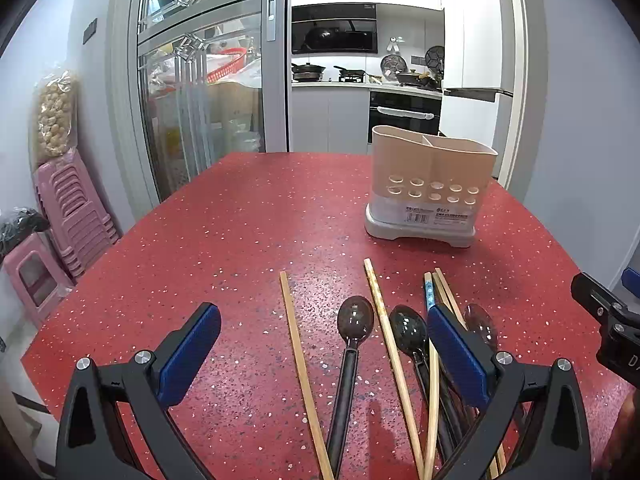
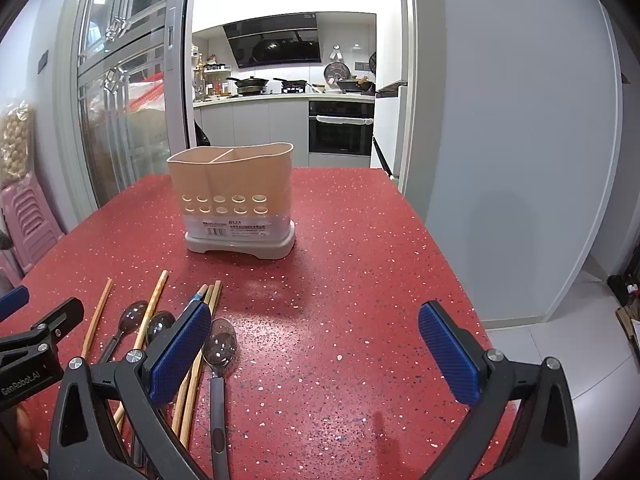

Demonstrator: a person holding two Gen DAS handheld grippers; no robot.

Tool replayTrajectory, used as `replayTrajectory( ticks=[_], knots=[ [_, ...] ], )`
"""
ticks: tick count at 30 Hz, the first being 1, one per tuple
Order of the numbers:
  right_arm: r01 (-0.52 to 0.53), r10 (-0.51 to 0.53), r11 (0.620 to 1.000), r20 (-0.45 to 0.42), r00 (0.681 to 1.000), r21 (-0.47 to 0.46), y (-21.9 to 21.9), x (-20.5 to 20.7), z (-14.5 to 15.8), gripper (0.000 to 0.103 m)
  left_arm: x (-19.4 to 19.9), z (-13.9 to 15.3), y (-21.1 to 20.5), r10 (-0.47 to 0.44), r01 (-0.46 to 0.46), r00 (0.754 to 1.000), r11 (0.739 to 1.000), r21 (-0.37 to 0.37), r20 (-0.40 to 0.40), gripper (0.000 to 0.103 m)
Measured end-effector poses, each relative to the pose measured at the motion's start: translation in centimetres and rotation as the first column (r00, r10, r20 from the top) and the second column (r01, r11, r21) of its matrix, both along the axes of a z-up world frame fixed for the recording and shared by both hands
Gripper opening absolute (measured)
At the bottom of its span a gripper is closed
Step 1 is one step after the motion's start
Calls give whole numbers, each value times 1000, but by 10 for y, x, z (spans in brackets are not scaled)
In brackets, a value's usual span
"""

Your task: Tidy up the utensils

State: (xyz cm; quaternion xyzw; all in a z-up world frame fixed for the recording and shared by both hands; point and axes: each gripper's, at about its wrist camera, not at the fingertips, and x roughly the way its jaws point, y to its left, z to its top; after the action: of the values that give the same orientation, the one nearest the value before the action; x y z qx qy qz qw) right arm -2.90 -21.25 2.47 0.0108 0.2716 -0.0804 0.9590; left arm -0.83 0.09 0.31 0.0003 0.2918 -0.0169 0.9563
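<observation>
A beige utensil holder with two compartments stands upright on the red table; it also shows in the right wrist view. Several wooden chopsticks and three dark spoons lie loose on the table nearer me, also seen in the right wrist view as chopsticks and spoons. My left gripper is open and empty, hovering over the utensils. My right gripper is open and empty, just right of the pile, with its left finger over the chopsticks.
The red speckled table ends at a far edge before a kitchen doorway. Pink stools stand on the floor at the left. The right table edge drops to a grey floor beside a wall.
</observation>
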Motion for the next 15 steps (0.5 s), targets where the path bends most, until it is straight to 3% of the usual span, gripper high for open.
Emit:
replayTrajectory(
  ticks=[15],
  knots=[
    [-2,2,1000,1,1000,-1,1,1,-3,103,-1,1,3,-2,2,1000,1000,-2,-1,103]
  ],
)
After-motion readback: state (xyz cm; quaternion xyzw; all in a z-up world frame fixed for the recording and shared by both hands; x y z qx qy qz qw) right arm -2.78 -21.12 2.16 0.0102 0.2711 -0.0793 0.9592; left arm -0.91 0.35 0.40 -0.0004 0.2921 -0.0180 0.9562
